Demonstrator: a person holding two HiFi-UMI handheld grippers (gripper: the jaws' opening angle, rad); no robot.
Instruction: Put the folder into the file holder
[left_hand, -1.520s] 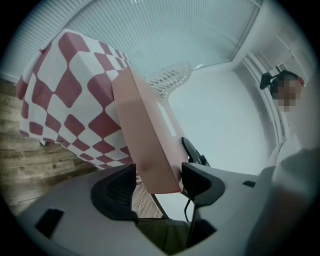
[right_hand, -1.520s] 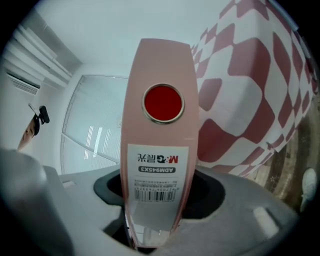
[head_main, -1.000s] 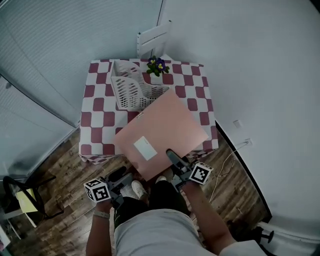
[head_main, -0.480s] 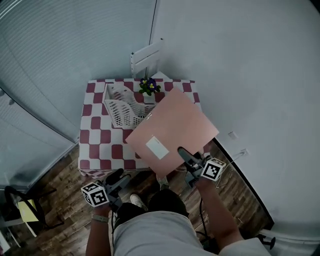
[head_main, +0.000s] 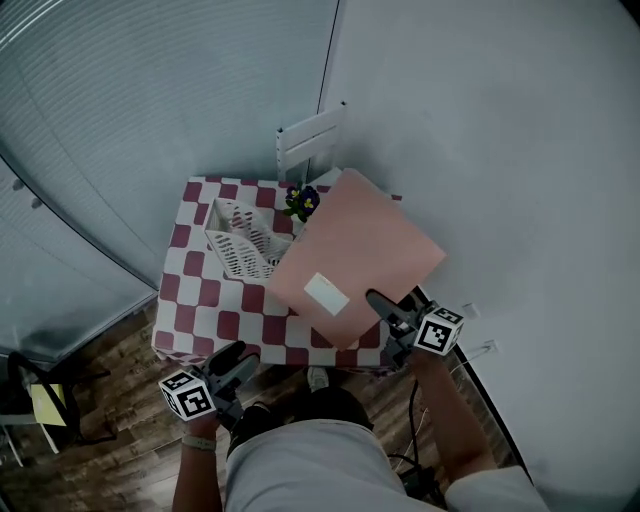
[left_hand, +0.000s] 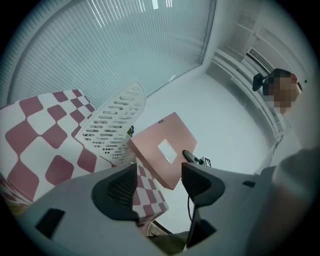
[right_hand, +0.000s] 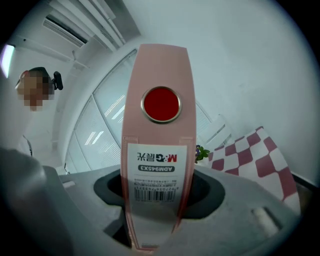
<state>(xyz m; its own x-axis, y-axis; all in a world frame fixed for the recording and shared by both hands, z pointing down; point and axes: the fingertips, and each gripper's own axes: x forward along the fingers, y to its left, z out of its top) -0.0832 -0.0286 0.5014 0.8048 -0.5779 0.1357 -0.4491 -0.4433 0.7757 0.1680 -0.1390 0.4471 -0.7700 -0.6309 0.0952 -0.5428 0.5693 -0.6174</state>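
A pink folder (head_main: 358, 256) with a white label is held up in the air, tilted, over the right part of the checkered table (head_main: 200, 308). My right gripper (head_main: 385, 312) is shut on its near lower corner; in the right gripper view the folder's spine (right_hand: 157, 150) with a red disc stands between the jaws. The white mesh file holder (head_main: 245, 248) lies on the table left of the folder, partly hidden by it. My left gripper (head_main: 232, 363) hangs low at the table's near edge, open and holding nothing. The folder (left_hand: 164, 150) and the file holder (left_hand: 115, 125) show beyond its jaws.
A small potted plant (head_main: 302, 201) stands at the back of the table next to the file holder. A white chair back (head_main: 311, 140) is behind the table by the wall. Blinds cover the window at left. Wooden floor lies around the table, with a cable (head_main: 415, 400) at right.
The right gripper has lifted the folder up off the table and carried it farther back and right. The left gripper has stayed low at the near edge.
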